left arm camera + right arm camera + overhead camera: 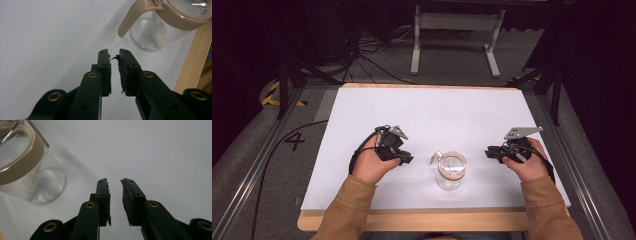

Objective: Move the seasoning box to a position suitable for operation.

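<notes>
A clear glass jar [451,172] with a beige lid ring and a small side tab stands upright near the front middle of the white mat [427,110]. My left gripper [408,159] rests to its left, pointing at it, a short gap away. In the left gripper view the left gripper [114,54] has its jaws a narrow slit apart with nothing between them, and the jar [150,35] stands ahead to the right. My right gripper [488,152] lies right of the jar. Seen from its own camera, the right gripper [115,182] is slightly open and empty, with the jar [32,175] at the left.
The mat lies on a wooden tabletop whose front edge [412,220] runs close behind the jar. A white metal frame [457,30] and cables lie on the floor beyond the table. A black cable [277,150] trails at the left.
</notes>
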The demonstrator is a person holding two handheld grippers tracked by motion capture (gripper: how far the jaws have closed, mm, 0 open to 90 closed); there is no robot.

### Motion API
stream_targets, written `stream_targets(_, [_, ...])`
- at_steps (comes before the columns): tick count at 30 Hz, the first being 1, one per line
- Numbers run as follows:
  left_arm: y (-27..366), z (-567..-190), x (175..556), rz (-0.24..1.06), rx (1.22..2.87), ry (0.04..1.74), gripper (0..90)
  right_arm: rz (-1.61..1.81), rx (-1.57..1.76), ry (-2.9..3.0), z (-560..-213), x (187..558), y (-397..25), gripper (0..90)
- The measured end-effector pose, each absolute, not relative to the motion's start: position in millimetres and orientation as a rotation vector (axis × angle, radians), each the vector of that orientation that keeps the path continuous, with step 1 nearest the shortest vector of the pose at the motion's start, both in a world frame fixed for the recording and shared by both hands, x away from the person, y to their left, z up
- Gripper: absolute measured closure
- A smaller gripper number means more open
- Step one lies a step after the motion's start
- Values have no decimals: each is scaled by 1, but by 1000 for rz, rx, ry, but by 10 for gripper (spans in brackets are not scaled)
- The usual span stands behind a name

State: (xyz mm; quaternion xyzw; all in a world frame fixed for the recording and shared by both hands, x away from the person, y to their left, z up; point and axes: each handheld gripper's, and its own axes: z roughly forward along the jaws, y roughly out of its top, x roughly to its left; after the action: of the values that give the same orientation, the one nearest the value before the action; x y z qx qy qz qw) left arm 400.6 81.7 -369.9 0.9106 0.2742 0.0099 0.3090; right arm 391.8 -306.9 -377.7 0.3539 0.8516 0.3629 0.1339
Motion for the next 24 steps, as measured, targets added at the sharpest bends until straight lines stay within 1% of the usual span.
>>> stream_targets(3, [71,-374,402,8,2454,680,813,1037,1024,2481,-380,390,-307,752])
stream_targets(7, [60,-379,403,8,2451,673,830,1027,1021,2490,-382,387,-307,751])
stream_targets(14, [47,-384,405,51,2432,655,853,1010,1019,2504,-386,383,-305,744])
stream_targets(19, [36,-389,405,33,2457,631,864,996,1012,2515,-387,379,-304,742])
stream_targets(24, [34,-391,407,31,2468,627,867,995,1010,2519,-388,378,-304,742])
